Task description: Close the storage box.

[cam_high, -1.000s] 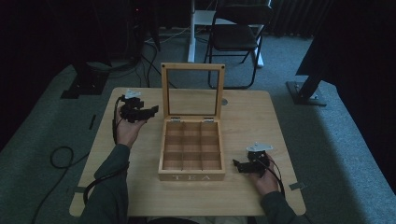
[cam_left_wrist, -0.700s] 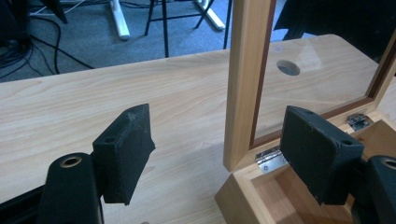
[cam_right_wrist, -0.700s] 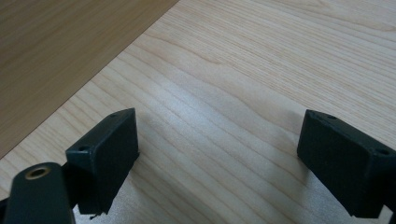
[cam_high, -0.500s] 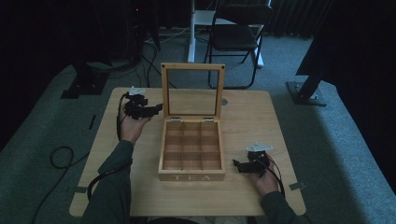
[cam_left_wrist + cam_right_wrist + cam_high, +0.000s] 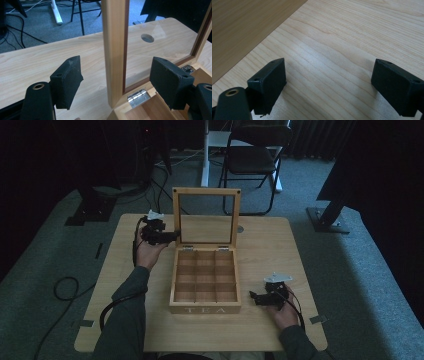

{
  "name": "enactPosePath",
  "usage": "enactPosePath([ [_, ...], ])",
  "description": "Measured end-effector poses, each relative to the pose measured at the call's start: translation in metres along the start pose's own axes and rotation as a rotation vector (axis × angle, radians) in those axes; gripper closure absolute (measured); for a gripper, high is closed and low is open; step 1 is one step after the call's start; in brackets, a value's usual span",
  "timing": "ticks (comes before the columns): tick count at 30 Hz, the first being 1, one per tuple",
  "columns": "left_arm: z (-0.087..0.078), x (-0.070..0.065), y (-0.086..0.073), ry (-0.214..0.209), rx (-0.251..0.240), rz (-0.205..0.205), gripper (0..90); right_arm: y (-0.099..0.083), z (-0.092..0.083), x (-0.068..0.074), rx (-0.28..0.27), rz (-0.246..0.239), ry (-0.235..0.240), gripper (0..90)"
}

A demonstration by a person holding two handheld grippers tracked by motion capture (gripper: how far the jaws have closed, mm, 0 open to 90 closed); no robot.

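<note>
A dark folding chair [image 5: 255, 157] stood at the frame's top centre, a black cable [image 5: 62, 287] looped on the grey carpet [image 5: 380, 285] at lower left.

lid post: stood between the open jaws of the left gripper [image 5: 116, 82], pads clear of it
box [image 5: 205, 280]: blocked the table [image 5: 260, 330] middle
right gripper [image 5: 263, 298]: bare wood between its spread jaws
near edge: free

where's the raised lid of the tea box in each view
High view: the lid stands upright at the back of the tea box, table centre, with the left gripper at its left edge.
Left gripper view: the lid's left frame post rises mid-picture between the open jaws, untouched.
Right gripper view: not in it; bare table.
Shared landmark: the silver hinge at the lid's foot.
</note>
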State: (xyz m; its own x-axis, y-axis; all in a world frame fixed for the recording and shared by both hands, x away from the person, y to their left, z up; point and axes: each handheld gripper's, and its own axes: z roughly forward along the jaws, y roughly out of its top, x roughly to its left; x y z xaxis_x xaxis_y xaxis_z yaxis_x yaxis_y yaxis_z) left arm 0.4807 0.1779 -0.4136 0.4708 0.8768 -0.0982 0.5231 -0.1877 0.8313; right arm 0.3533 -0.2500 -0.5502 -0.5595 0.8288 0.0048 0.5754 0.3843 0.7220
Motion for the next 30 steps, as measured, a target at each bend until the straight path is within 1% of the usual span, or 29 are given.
enactPosePath([
  [6, 0.01, -0.003, 0.006, -0.002, -0.009, -0.007, 27.7, 0.0, 0.0, 0.0, 0.0, 0.0, 0.0, 12.1],
  [10, 0.013, 0.001, 0.013, -0.017, -0.031, -0.03, 28.1, 0.0, 0.0, 0.0, 0.0, 0.0, 0.0, 12.1],
  [11, 0.013, 0.001, 0.013, -0.017, -0.031, -0.03, 28.1, 0.0, 0.0, 0.0, 0.0, 0.0, 0.0, 12.1],
  [14, 0.016, 0.002, 0.02, -0.02, -0.031, -0.033, 28.7, 0.0, 0.0, 0.0, 0.0, 0.0, 0.0, 12.1],
  [19, 0.024, -0.001, 0.028, -0.02, -0.025, -0.033, 31.8, 0.0, 0.0, 0.0, 0.0, 0.0, 0.0, 12.1],
  [25, 0.03, -0.003, 0.035, -0.03, -0.029, -0.051, 33.5, 0.0, 0.0, 0.0, 0.0, -0.001, 0.0, 12.1],
  [30, 0.033, -0.004, 0.037, -0.053, -0.036, -0.054, 33.7, 0.0, 0.0, 0.0, 0.001, -0.001, 0.0, 12.1],
])
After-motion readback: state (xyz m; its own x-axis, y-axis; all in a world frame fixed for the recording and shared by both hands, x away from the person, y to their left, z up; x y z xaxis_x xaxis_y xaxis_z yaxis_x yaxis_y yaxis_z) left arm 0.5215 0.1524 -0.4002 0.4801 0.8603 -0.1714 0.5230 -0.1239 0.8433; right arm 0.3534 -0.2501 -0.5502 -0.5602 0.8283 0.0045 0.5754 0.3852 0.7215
